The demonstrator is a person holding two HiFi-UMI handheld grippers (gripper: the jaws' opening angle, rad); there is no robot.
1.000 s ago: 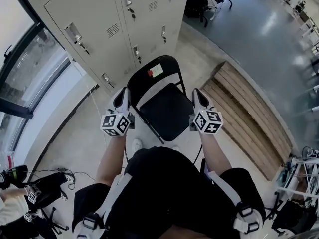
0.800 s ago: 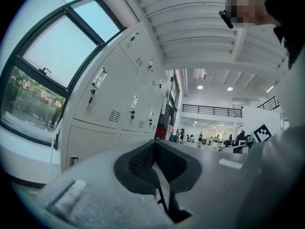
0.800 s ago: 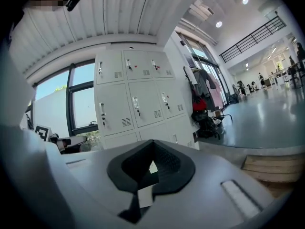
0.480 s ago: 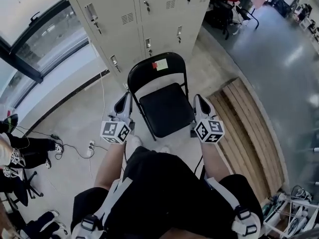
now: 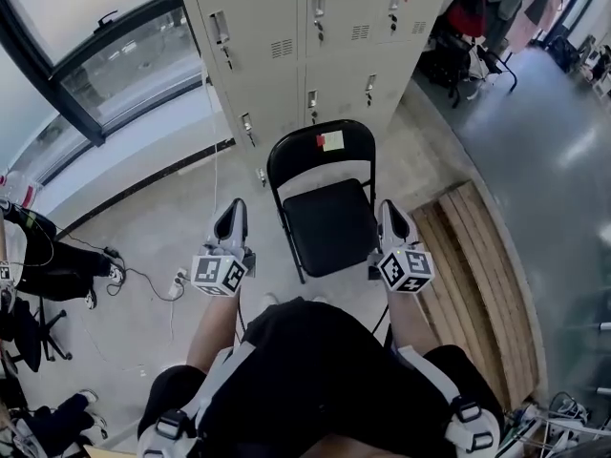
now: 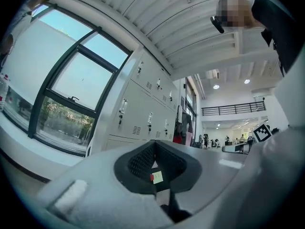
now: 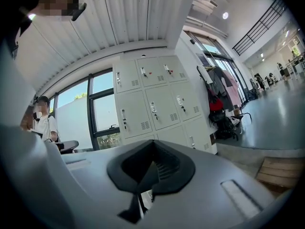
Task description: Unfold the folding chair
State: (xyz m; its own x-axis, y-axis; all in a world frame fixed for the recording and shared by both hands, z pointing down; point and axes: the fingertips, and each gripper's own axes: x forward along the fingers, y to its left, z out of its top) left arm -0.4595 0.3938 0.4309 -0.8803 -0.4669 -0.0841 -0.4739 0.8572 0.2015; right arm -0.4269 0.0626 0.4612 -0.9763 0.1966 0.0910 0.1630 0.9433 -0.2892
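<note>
Standing unfolded before pale grey metal lockers (image 5: 315, 27), the black folding chair (image 5: 329, 222) is shown in the head view between the white left gripper (image 5: 232, 219) and white right gripper (image 5: 391, 219), its legs partly hidden. In the left gripper view, empty jaws are pressed together, blocking most of the chair. In the right gripper view, jaws are likewise together and empty.

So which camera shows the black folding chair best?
The head view: the whole chair shows from above, seat down, before the lockers. The left gripper view catches only the note on its back through a small gap; the right gripper view shows almost nothing of it.
</note>
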